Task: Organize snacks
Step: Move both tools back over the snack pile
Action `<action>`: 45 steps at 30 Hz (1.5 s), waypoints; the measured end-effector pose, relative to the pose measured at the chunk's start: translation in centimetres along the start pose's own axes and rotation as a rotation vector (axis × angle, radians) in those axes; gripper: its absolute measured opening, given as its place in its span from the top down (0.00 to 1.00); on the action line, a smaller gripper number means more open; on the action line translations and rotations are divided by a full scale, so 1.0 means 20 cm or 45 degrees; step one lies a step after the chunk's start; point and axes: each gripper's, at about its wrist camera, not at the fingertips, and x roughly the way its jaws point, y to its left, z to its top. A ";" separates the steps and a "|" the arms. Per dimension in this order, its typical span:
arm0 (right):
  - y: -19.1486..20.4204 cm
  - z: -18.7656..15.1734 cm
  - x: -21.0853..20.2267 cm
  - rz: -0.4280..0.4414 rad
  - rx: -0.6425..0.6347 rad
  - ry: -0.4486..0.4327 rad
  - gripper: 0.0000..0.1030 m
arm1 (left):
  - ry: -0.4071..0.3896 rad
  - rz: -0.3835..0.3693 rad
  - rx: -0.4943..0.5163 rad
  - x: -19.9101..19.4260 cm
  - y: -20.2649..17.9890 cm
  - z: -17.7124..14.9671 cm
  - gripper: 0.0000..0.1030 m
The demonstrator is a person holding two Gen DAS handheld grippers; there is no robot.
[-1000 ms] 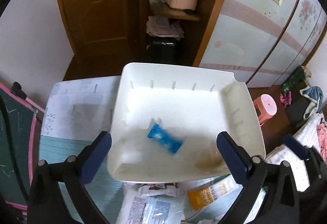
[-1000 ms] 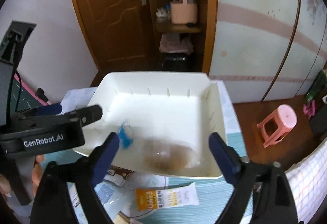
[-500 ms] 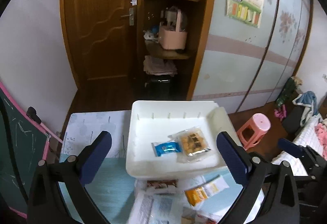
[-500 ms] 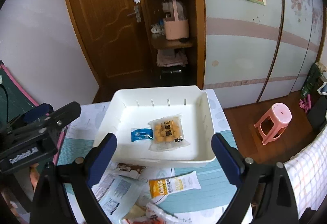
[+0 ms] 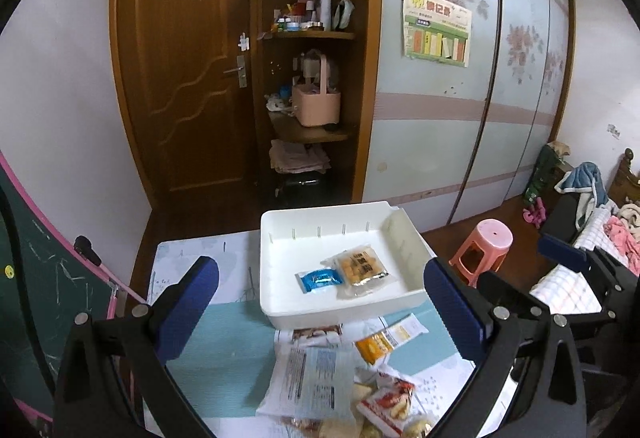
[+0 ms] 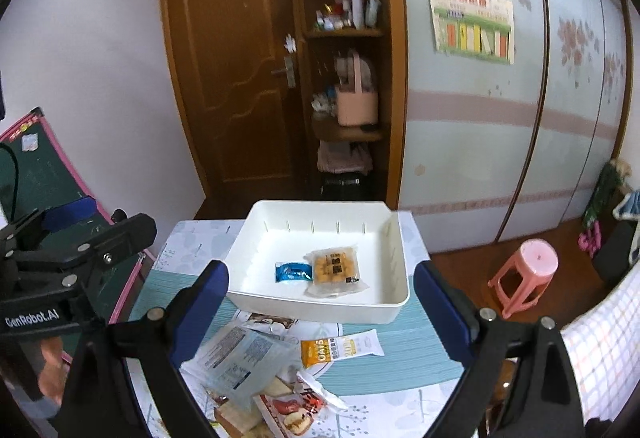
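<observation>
A white bin (image 5: 280,258) (image 6: 256,234) stands at the table's far side. In it lie a blue packet (image 5: 319,279) (image 6: 293,272) and a clear bag of yellow biscuits (image 5: 361,270) (image 6: 335,270). On the table nearer me are an orange oats bar (image 5: 390,338) (image 6: 340,348), a silver-blue sachet (image 5: 312,382) (image 6: 240,362) and a red-and-white snack pack (image 5: 386,404) (image 6: 292,408). My left gripper (image 5: 320,322) and right gripper (image 6: 320,318) are both open and empty, held high above the table's near side.
The other gripper's body (image 6: 60,278) is at the left of the right wrist view. A green chalkboard (image 5: 36,278) leans at the left. A pink stool (image 5: 486,250) stands on the floor to the right. A bed (image 5: 592,278) is at far right. A door and shelves are behind.
Both grippers have pulled up and back from the bin. The biscuit bag, blurred a second ago, now lies still in the bin beside the blue packet.
</observation>
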 end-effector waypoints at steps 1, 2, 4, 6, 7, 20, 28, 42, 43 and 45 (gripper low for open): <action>0.00 -0.01 -0.03 0.000 -0.008 -0.019 0.08 | 0.001 -0.007 -0.006 -0.03 0.01 -0.02 0.01; 0.01 -0.02 -0.06 0.011 -0.010 -0.035 0.08 | 0.008 -0.014 -0.016 -0.07 0.02 -0.03 0.01; 0.01 -0.06 -0.11 0.038 -0.001 -0.059 0.08 | 0.024 -0.021 -0.031 -0.11 0.04 -0.06 0.01; 0.00 -0.09 -0.16 0.070 0.030 -0.083 0.08 | 0.039 -0.014 -0.041 -0.15 0.05 -0.10 0.01; -0.01 -0.11 -0.18 0.082 0.048 -0.089 0.08 | 0.046 -0.010 -0.042 -0.16 0.06 -0.12 0.01; -0.01 -0.34 -0.28 0.065 -0.027 0.004 0.08 | 0.053 0.038 -0.013 -0.25 0.15 -0.43 0.01; -0.10 -0.58 -0.10 0.125 0.071 0.196 0.08 | 0.159 0.066 0.000 -0.14 0.23 -0.74 0.01; -0.03 -1.08 0.19 0.154 -0.048 0.518 0.22 | 0.527 0.057 -0.029 0.22 0.34 -1.29 0.01; -0.03 -1.10 0.20 0.164 -0.048 0.535 0.24 | 0.544 0.051 -0.020 0.23 0.33 -1.32 0.01; -0.03 -1.13 0.23 0.190 -0.038 0.562 0.25 | 0.580 0.043 0.001 0.27 0.33 -1.36 0.01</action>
